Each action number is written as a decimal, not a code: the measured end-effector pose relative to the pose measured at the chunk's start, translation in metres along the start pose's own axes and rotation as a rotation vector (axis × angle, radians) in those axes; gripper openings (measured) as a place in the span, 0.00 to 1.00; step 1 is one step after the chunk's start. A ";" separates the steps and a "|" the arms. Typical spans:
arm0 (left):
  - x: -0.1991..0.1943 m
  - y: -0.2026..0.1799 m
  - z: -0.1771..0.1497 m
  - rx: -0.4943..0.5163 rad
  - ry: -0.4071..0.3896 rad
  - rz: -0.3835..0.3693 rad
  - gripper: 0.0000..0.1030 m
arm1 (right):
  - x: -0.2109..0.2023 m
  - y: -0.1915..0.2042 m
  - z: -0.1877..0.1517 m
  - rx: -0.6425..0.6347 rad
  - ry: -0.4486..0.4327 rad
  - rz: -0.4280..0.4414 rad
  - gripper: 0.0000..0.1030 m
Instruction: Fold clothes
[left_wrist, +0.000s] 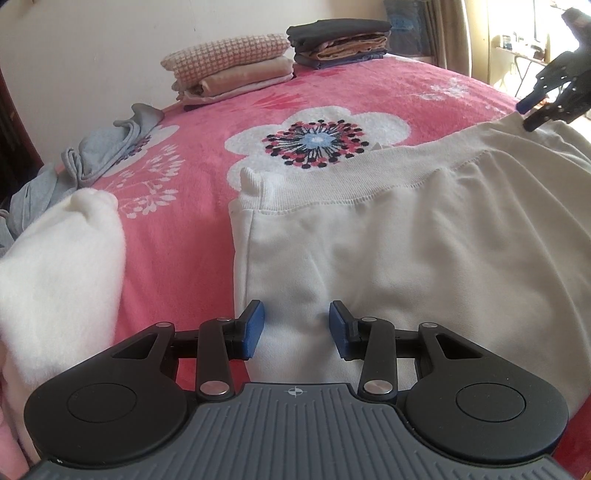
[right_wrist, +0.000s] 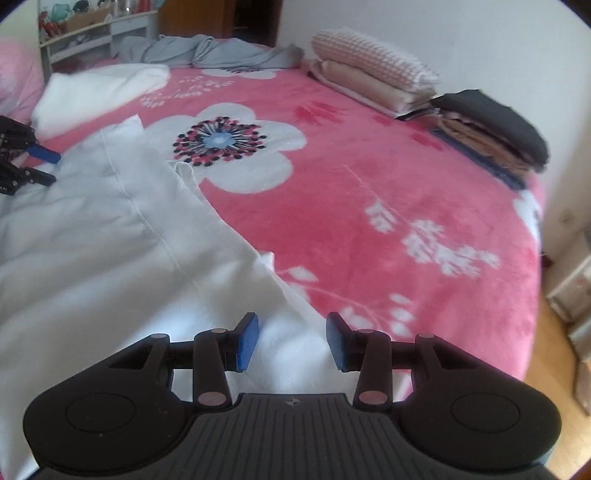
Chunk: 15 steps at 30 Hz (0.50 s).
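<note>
Where the pink fleece bedspread with large white flowers (left_wrist: 207, 147) covers the bed, an off-white cotton sweatshirt-type garment (left_wrist: 406, 236) lies spread on its near side, mostly flat. A ribbed band with a stitched seam runs across its far edge, a small corner sticks up at the band's left end, and soft creases cross the cloth. In the right wrist view the same garment (right_wrist: 110, 229) shows a long seam and a rumpled edge running diagonally over the spread.

The left tool (left_wrist: 297, 328) hovers over the garment's near part, its blue pads partly apart, with cloth beneath the gap; whether the pads press it cannot be told. The right tool (right_wrist: 291, 341) is partly open over the garment's right edge, gripping nothing visible.

A fluffy white garment (left_wrist: 55, 266) lies to the left of the off-white one, and a crumpled grey garment (left_wrist: 107, 147) sits beyond it. By the wall at the far side stand two folded stacks: a checked pink-and-cream top piece over beige layers (left_wrist: 229, 70), and a black-topped pile with tan layers (left_wrist: 340, 40).
</note>
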<state>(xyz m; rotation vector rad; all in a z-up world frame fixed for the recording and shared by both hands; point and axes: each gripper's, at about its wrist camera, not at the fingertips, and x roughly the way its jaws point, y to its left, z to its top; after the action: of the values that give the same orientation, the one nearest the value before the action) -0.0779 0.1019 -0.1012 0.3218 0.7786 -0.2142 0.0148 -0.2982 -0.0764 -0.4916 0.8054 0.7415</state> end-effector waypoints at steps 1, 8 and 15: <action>0.000 0.000 0.000 0.001 -0.001 0.001 0.38 | 0.003 -0.002 0.001 0.006 0.002 0.017 0.34; 0.000 -0.001 -0.001 0.005 -0.003 0.001 0.38 | 0.015 0.003 0.002 -0.013 -0.004 -0.089 0.03; 0.001 0.001 -0.002 0.005 -0.010 -0.004 0.39 | -0.021 -0.056 -0.021 0.465 -0.112 -0.163 0.38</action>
<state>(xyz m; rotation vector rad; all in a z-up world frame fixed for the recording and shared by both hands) -0.0786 0.1034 -0.1028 0.3242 0.7690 -0.2212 0.0375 -0.3564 -0.0662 -0.0935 0.7916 0.4071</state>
